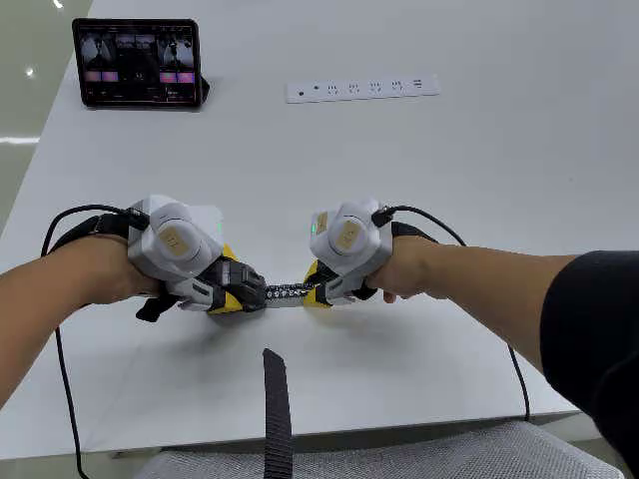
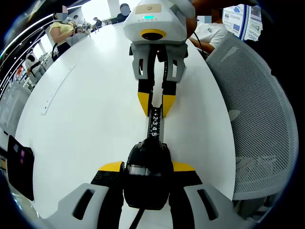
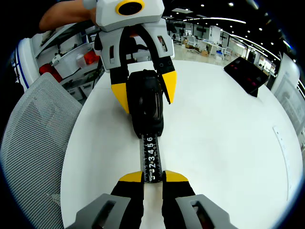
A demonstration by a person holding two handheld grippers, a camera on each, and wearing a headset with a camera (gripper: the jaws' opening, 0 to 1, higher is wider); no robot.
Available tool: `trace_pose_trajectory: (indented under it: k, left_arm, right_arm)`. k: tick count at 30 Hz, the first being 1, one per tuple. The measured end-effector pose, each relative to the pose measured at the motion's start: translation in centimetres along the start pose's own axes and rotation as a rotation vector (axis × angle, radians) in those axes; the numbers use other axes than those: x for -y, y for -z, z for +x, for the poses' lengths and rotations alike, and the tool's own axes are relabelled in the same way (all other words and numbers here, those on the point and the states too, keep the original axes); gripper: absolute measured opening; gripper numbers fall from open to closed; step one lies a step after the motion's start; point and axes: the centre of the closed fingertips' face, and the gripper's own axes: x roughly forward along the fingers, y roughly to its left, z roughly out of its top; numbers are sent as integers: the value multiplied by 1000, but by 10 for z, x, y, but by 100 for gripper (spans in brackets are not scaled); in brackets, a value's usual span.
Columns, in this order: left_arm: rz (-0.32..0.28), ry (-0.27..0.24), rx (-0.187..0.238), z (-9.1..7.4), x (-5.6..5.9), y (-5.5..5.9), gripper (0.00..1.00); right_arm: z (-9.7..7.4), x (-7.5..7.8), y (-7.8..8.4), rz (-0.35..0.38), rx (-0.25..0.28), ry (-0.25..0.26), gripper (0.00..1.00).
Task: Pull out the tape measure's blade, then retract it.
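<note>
A black tape measure case (image 1: 247,287) (image 2: 147,174) (image 3: 147,102) sits between the yellow-tipped jaws of my left gripper (image 1: 232,289) (image 2: 147,167), which is shut on it. A short length of black blade with white numbers (image 1: 288,292) (image 2: 155,123) (image 3: 150,160) runs out of the case just above the white table. My right gripper (image 1: 319,291) (image 3: 150,177) is shut on the blade's end. The two grippers face each other, a short gap apart.
A tablet (image 1: 138,62) stands at the far left of the white table (image 1: 449,160), and a white power strip (image 1: 361,89) lies at the back centre. A grey mesh chair (image 2: 252,124) (image 3: 38,138) is at the near table edge.
</note>
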Motion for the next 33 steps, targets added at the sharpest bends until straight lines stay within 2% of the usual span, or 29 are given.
trace_pose_trajectory:
  k: [33]
  left_arm:
    - [2, 0, 0, 0, -1, 1, 31]
  right_arm:
    - [-12, 3, 16, -3, -15, 4, 10]
